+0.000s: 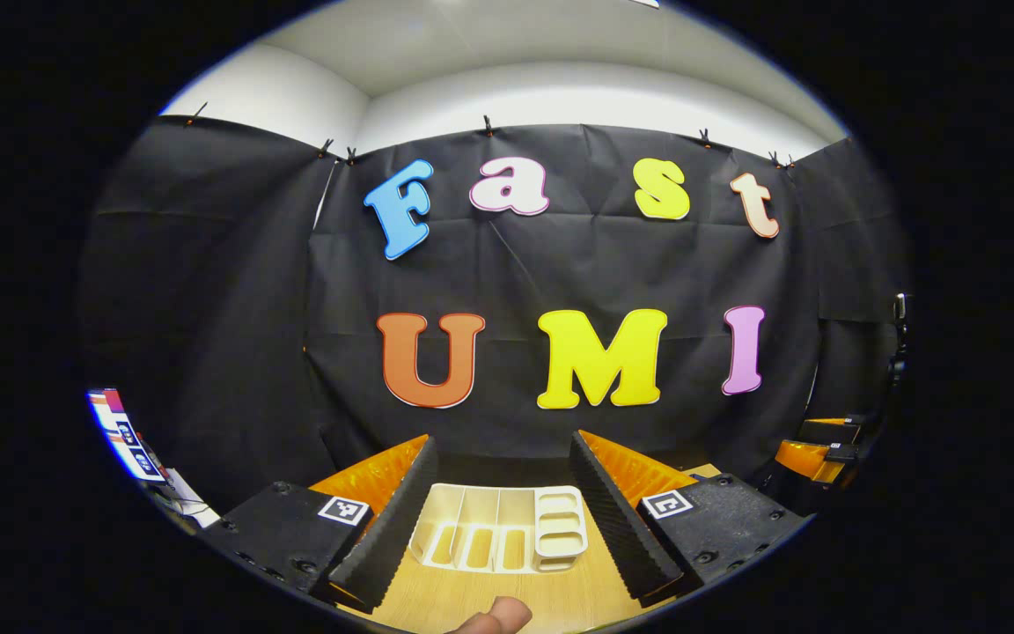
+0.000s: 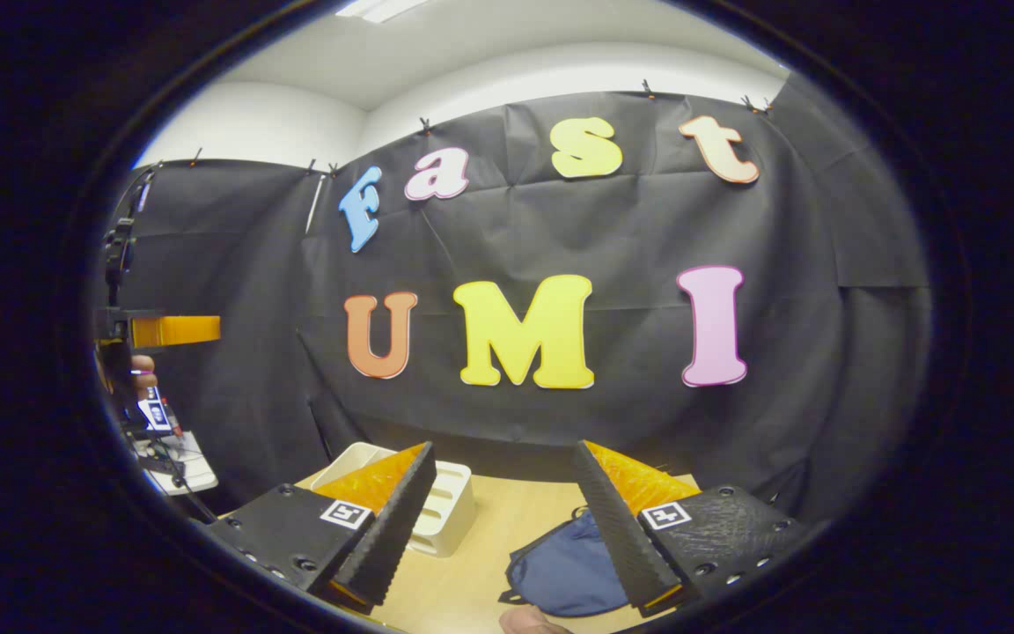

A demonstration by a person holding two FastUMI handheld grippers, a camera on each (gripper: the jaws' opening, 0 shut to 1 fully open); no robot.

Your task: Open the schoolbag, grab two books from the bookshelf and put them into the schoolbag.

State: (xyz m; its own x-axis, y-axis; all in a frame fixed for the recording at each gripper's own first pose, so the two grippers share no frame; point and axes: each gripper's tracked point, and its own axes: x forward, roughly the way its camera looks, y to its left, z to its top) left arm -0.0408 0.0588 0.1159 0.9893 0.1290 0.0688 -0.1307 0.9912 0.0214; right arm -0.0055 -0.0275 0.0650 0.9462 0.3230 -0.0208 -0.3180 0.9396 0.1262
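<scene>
A white slotted bookshelf [image 1: 498, 528] lies on the wooden table [image 1: 489, 594], and its compartments look empty. My left gripper [image 1: 503, 445] hovers over the table facing it, open, with the rack framed between its fingers. In the right gripper view the same bookshelf [image 2: 450, 497] sits at the left, partly behind one finger. A dark blue schoolbag [image 2: 564, 559] lies flat on the table [image 2: 507, 511], partly under the other finger. My right gripper [image 2: 503, 449] is open and holds nothing. I cannot tell whether the bag is zipped.
The booth's black cloth wall stands close behind the table. The other gripper's orange housing [image 2: 174, 330] and a hand [image 2: 142, 374] show at the far left. A fingertip [image 1: 494, 616] pokes in at the bottom edge. Clutter [image 2: 172, 467] sits low at the left.
</scene>
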